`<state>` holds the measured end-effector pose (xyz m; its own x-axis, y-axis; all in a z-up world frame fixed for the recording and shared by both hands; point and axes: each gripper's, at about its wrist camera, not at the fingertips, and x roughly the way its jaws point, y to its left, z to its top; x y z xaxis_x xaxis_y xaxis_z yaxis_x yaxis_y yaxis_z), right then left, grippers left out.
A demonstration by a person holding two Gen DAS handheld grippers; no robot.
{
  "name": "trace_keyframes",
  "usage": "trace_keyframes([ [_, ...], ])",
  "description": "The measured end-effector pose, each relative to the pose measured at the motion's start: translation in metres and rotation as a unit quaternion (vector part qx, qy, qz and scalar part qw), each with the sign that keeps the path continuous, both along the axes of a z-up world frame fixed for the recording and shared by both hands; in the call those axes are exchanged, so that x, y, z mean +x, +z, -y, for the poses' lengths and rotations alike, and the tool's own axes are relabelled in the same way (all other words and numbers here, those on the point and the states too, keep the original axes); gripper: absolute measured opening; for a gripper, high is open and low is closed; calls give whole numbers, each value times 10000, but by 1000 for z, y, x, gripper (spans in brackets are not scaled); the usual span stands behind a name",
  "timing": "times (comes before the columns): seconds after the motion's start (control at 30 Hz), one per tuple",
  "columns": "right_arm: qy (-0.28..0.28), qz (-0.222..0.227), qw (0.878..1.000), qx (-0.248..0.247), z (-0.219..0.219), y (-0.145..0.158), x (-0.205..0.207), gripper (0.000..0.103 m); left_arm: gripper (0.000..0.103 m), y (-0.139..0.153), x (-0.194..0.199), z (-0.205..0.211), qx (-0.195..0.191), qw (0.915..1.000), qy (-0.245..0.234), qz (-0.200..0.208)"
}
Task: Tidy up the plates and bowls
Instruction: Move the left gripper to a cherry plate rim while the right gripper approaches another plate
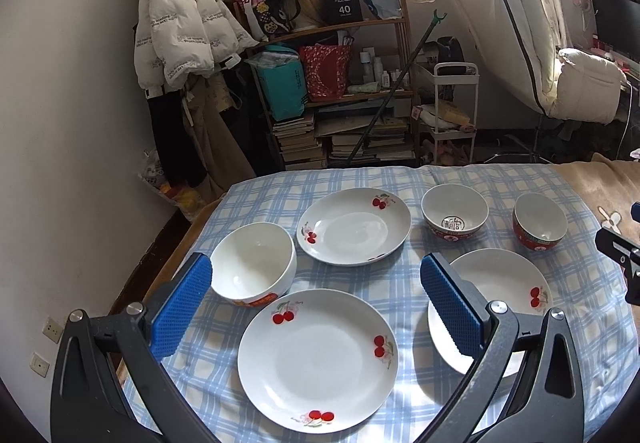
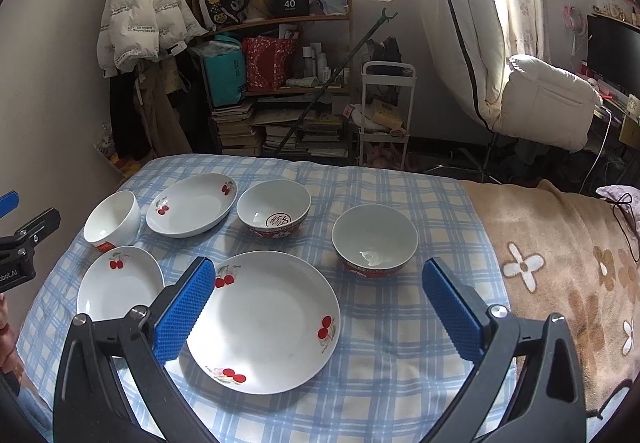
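Both of my grippers are spread wide and carry nothing. My left gripper [image 1: 316, 307] hangs above the near plate [image 1: 318, 361], which lies between its jaws. My right gripper [image 2: 320, 307] hangs above the right-hand plate [image 2: 264, 321], whose left rim sits under my left jaw.

Layout relative to my jaws:
- Third plate [image 1: 354, 226]: ahead of my left gripper, beyond the near plate.
- White bowl [image 1: 254, 269]: just beside my left gripper's left jaw, its foot touching or nearly touching the near plate's rim.
- Red bowl with a character inside [image 2: 274, 211]: ahead of my right gripper.
- Plain red bowl [image 2: 375, 237]: ahead, toward my right jaw.

Nothing is stacked yet. All six pieces lie on a checked cloth [image 2: 400, 343] over soft bedding.

Hazards, as I judge them:
1. The plates lie flat. A jaw pushed under a rim may dig into the soft cloth and shove the plate instead.
2. Glazed rims are slick; a shallow pinch may let a plate swing and drop.
3. Lowering my left gripper may knock the white bowl.
4. Both grippers work close together; a collision is possible.
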<state>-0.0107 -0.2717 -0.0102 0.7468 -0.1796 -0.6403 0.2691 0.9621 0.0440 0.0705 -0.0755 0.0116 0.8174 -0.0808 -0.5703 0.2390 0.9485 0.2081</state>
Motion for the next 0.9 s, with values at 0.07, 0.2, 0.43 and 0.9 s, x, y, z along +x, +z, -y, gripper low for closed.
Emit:
trace_keyframes([
  [0.07,-21,-106,9999,75,10,-5,6,103,102,-4,9,10,51,10000,-45,-34],
  [0.2,-47,-362,9989,297,25,-18,17,98,102,-16,28,27,52,9996,-137,-249],
  [0.43,30,-876,9942,625,43,-49,38,83,102,-50,49,53,201,9956,-405,-819],
  [0.9,207,-1524,9836,946,54,-91,55,65,102,-111,61,90,447,9822,-841,-1618],
])
